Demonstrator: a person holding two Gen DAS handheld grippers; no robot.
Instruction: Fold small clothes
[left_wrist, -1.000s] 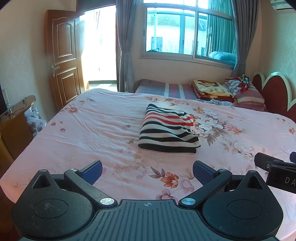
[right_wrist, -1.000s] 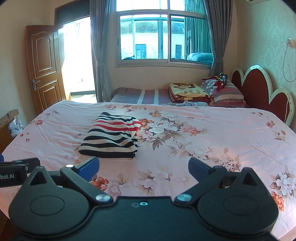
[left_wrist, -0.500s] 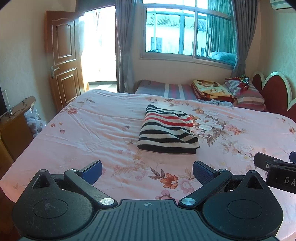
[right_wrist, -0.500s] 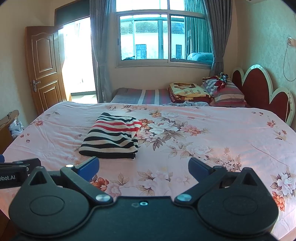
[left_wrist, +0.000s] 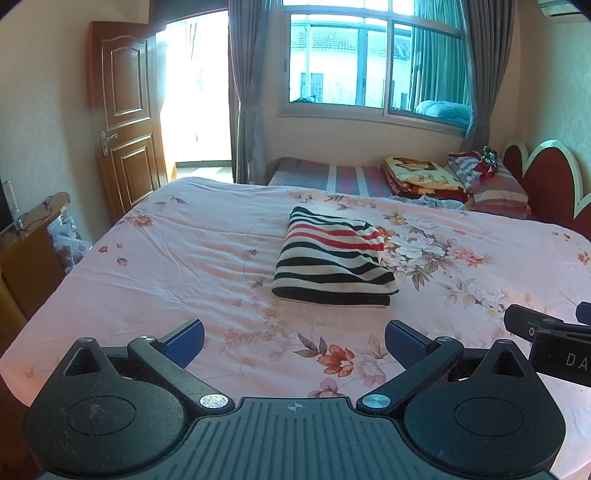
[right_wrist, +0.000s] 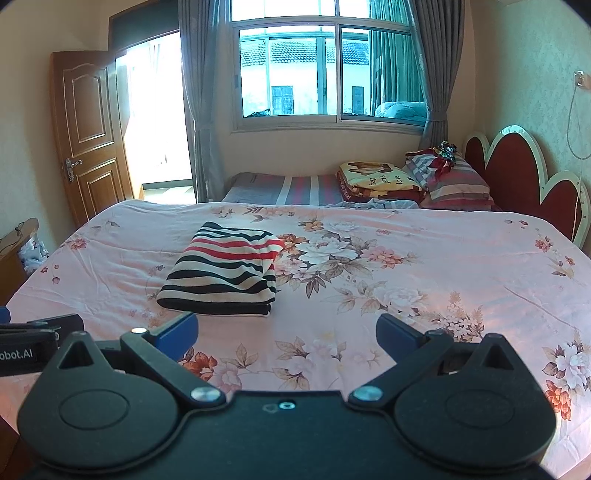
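Observation:
A striped garment (left_wrist: 332, 258) in black, cream and red lies folded into a neat rectangle on the pink floral bed (left_wrist: 184, 258); it also shows in the right wrist view (right_wrist: 225, 273). My left gripper (left_wrist: 294, 341) is open and empty, held above the near part of the bed, short of the garment. My right gripper (right_wrist: 286, 332) is open and empty too, to the right of the left one and near the garment's front right. Neither touches the cloth.
Folded blankets (left_wrist: 421, 179) and striped pillows (left_wrist: 495, 188) are stacked at the far side by the red headboard (left_wrist: 543, 184). A wooden cabinet (left_wrist: 29, 254) stands at the left of the bed, and an open door (left_wrist: 125, 118) behind it. Window and curtains beyond.

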